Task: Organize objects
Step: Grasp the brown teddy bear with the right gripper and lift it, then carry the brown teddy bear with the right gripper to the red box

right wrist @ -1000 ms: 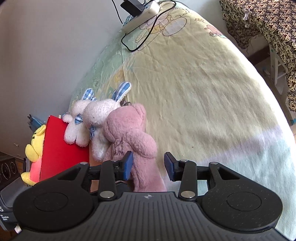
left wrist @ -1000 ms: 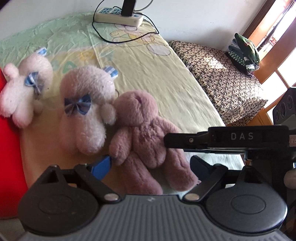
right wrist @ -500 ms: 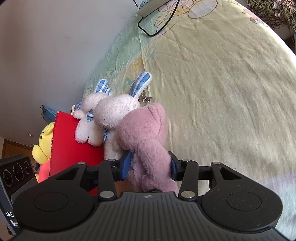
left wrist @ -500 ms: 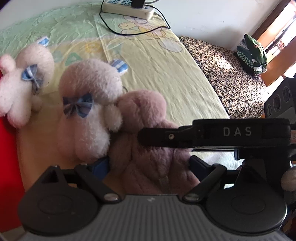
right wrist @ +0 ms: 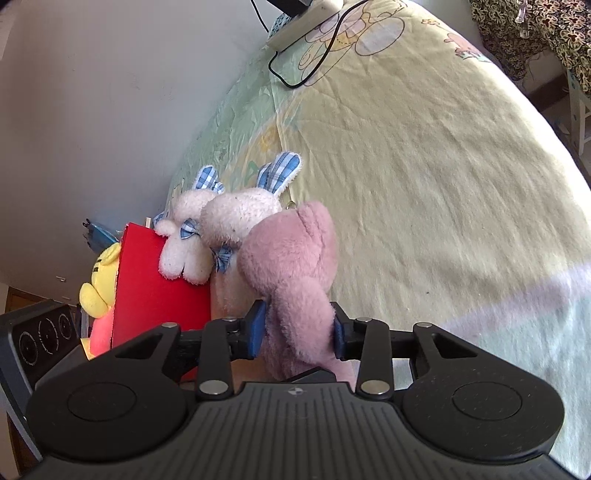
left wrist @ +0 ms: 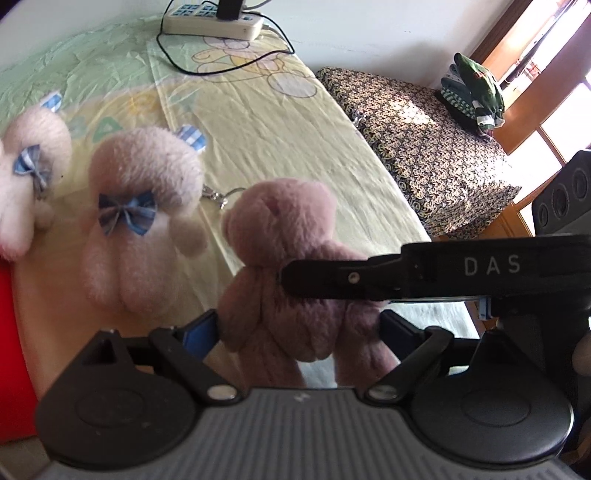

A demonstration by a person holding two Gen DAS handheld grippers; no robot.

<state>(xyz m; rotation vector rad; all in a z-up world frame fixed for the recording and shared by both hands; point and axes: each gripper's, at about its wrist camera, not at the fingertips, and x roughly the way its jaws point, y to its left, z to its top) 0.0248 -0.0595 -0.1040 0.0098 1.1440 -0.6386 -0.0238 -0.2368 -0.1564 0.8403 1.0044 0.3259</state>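
Bed (right wrist: pixel 424 166) with yellow-green sheet against white wall | pink bear (right wrist: pixel 291 266) near bed's front edge, just beside two white bunnies (left wrist: pixel 140 221) | right claw (right wrist: pixel 297 330) jaws just closing, clamped on pink bear | left claw (left wrist: pixel 299 328) spread wide around bear's legs, pads not pressing | power strip (left wrist: pixel 212 24) at bed's far edge

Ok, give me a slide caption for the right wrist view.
Right hand-held gripper closing on the pink teddy bear beside two white bunnies.

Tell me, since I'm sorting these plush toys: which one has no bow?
The pink bear, clamped in the right gripper. Both cream bunnies wear blue checked bows and have checked ears.
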